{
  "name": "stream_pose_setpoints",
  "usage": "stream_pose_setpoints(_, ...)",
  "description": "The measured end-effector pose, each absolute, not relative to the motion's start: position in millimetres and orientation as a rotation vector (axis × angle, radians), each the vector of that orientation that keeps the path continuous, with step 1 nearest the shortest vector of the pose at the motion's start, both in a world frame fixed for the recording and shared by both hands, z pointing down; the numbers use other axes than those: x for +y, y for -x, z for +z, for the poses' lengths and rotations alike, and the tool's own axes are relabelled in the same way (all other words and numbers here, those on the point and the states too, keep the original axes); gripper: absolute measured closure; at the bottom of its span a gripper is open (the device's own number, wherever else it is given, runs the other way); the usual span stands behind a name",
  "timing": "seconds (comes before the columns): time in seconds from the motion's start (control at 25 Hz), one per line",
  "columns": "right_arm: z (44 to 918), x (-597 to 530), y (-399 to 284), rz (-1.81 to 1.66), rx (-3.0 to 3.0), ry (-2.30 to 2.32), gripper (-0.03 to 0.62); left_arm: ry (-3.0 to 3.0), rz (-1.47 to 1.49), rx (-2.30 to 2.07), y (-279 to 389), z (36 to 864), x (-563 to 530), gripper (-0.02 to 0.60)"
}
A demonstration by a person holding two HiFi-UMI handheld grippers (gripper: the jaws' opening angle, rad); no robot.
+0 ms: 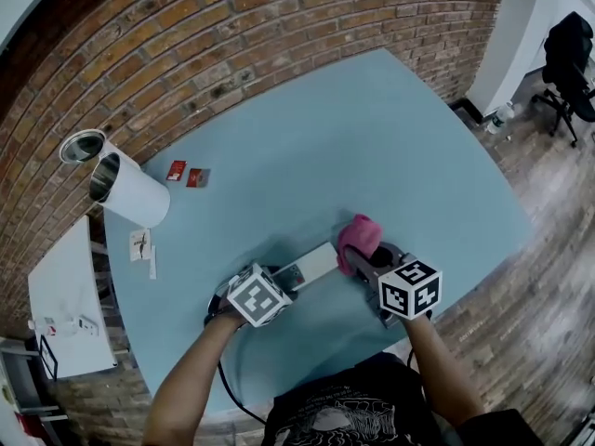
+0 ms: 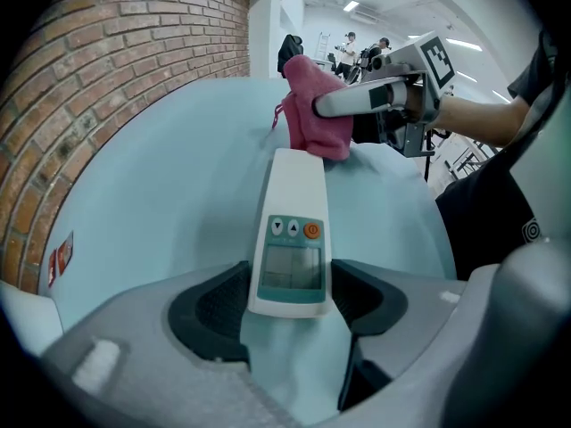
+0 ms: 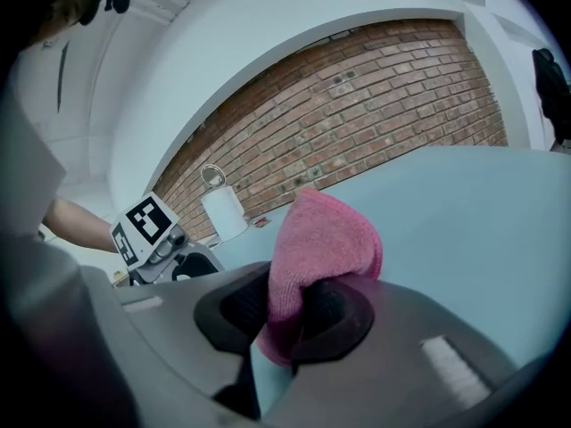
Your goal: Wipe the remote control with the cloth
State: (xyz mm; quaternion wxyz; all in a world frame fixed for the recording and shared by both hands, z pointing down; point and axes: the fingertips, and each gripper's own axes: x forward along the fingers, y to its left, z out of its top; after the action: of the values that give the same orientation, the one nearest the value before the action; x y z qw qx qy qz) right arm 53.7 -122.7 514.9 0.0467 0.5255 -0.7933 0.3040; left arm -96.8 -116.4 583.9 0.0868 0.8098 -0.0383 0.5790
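Observation:
A white remote control (image 2: 294, 230) with a small screen and an orange button lies on the light blue table (image 1: 372, 147). My left gripper (image 2: 290, 306) is shut on its near end, one pad on each side. In the head view the remote (image 1: 311, 265) runs from the left gripper (image 1: 279, 286) toward the pink cloth (image 1: 357, 238). My right gripper (image 3: 287, 315) is shut on that bunched cloth (image 3: 321, 239). In the left gripper view the cloth (image 2: 312, 105) rests at the remote's far end, touching it.
Two white cylinders (image 1: 125, 186) lie on the table's far left, with small red packets (image 1: 186, 173) beside them. A brick wall (image 1: 223, 35) runs behind the table. A white side table (image 1: 65, 305) stands at left. The table's front edge is close to the person's body.

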Motion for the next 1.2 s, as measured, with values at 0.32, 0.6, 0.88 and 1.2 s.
stream_pose_setpoints(0.32,515,-101,-43,0.921,-2.414,-1.578,0.531,-2.382,1.761,-0.116,96,585,-115,0.285)
stream_pose_setpoints(0.6,516,-89,-17,0.952,-2.443,-1.509,0.531,-2.383,1.760,-0.108,95,584,-115,0.285)
stream_pose_setpoints(0.88,511,-85,9,0.945,-2.473,-1.439,0.531,-2.383,1.758,-0.108,94,583,-114,0.285)
stream_pose_setpoints(1.2,515,-83,46,0.930,-2.520,-1.312,0.531,-2.380,1.760,-0.108,95,585,-114,0.285)
